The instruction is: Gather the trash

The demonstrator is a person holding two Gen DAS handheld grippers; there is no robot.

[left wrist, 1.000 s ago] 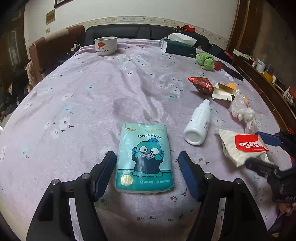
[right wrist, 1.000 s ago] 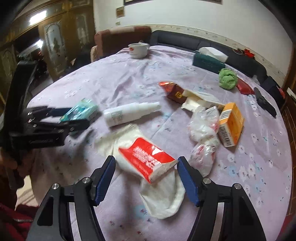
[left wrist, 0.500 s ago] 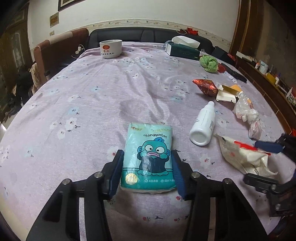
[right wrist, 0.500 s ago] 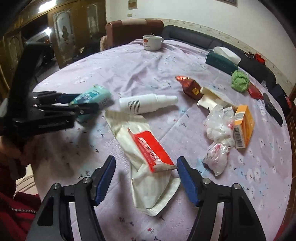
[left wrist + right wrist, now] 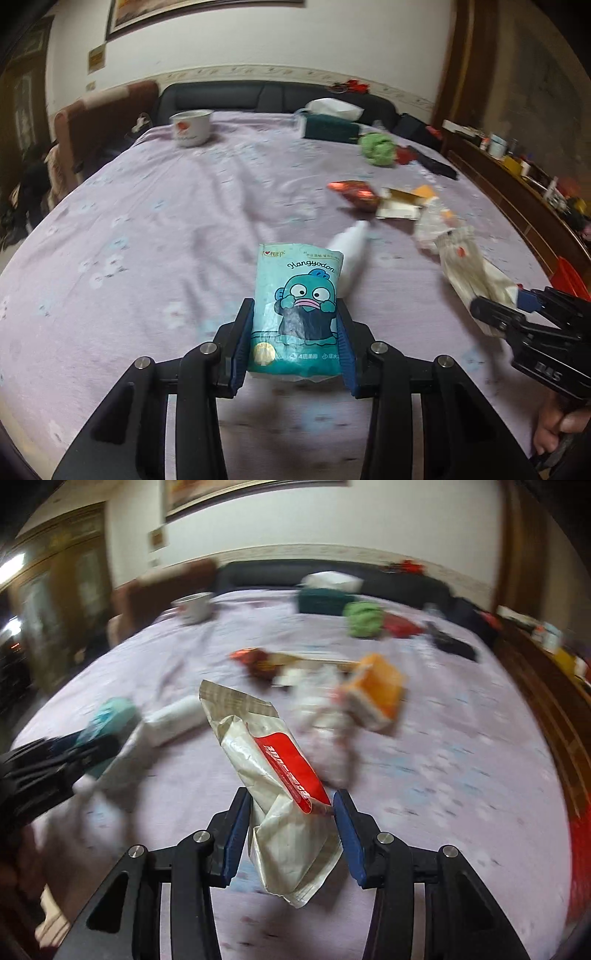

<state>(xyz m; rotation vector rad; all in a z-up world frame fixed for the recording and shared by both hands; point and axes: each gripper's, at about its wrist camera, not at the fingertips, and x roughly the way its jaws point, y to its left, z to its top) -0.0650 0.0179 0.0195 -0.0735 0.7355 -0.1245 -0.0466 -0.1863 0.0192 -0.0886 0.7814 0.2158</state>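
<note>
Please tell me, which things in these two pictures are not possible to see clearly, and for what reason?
- Right wrist view: motion blur smears the orange box and the white bottle; no print is readable.
- Left wrist view: the teal tissue pack hides most of the white bottle.
- Left wrist view: the red and white wrapper is blurred, and the right gripper covers its near end.
- Neither view shows any trash bin.

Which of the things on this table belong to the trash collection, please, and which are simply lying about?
Trash job:
- teal tissue pack, held in the left gripper
- white and red wrapper, held in the right gripper
- red foil wrapper, crumpled plastic bag, torn carton, likely next

Lying about:
- white bowl
- tissue box
- green cloth
- white bottle, unclear
</note>
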